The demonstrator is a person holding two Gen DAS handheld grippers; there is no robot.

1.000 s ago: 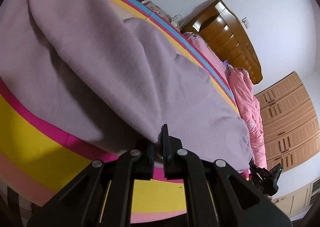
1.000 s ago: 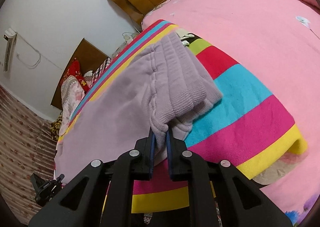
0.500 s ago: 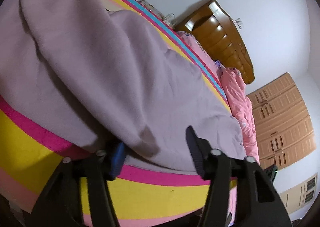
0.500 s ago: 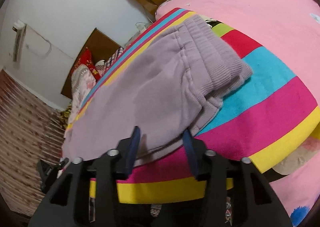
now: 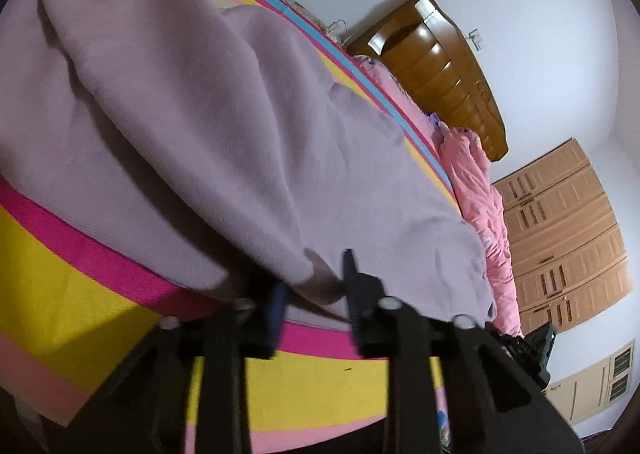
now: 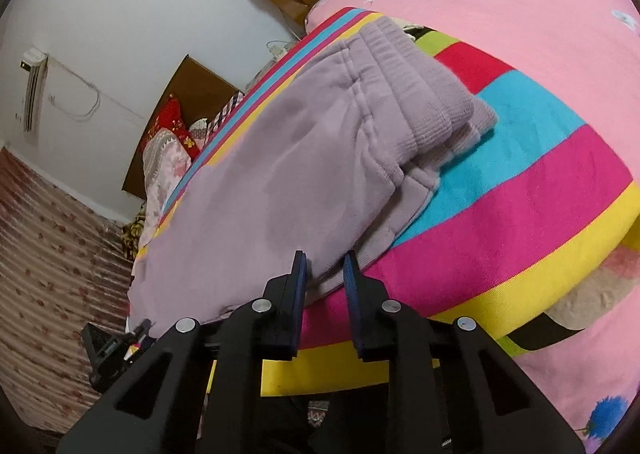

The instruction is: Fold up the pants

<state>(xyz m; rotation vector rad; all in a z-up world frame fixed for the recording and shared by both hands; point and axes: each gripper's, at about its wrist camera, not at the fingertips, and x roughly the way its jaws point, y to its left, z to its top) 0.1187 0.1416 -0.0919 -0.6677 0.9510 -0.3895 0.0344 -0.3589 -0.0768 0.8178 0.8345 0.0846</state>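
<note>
Lilac pants (image 6: 280, 158) lie lengthwise ahead of both grippers; left gripper (image 5: 310, 286) and right gripper (image 6: 324, 274) are closing on the near edge, fabric between each pair, neither yet clamped

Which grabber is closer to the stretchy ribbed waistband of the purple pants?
Right. The right gripper is closing near the lilac pants' ribbed waistband; the left gripper is closing at the far leg end.
</note>
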